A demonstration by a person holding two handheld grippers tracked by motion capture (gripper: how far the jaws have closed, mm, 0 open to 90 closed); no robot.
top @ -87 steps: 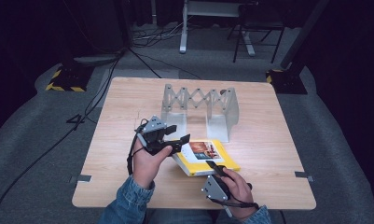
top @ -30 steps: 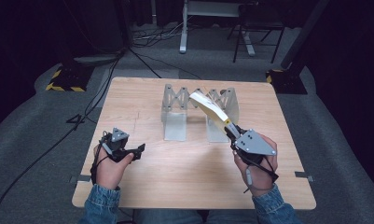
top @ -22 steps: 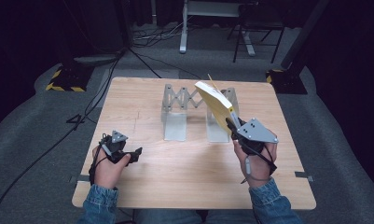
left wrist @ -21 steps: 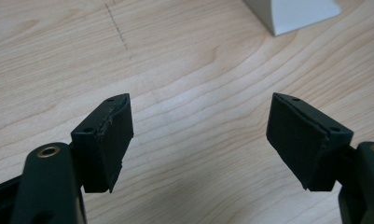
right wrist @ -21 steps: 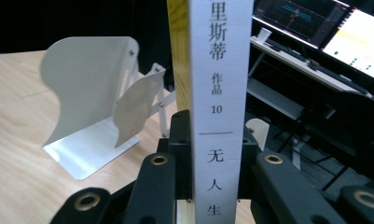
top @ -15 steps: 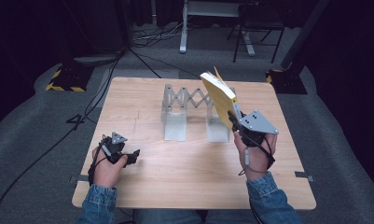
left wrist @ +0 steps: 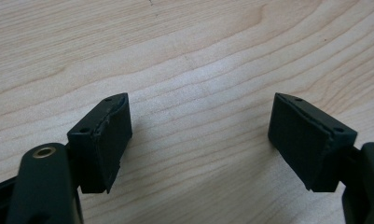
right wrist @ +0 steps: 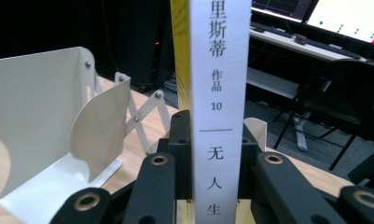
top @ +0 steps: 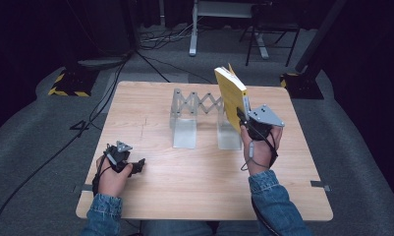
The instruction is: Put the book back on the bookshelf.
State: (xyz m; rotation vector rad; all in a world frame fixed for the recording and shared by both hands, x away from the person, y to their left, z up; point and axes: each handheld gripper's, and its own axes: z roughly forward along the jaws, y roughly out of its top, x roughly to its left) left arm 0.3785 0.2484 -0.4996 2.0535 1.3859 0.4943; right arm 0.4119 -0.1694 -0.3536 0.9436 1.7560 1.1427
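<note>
The metal bookend rack (top: 200,118) stands in the middle of the far half of the wooden table (top: 204,191). The right gripper (top: 244,118) is closed on a book (top: 231,96) with a yellow cover and white spine (right wrist: 218,93) — it holds the book upright, in the air over the right plate of the rack. In the right gripper view the jaws press the spine from both sides. The left gripper (top: 135,167) rests low, well in front of the rack on its left side; its jaws are wide apart — nothing is between the pads (left wrist: 107,140), just bare wood.
</note>
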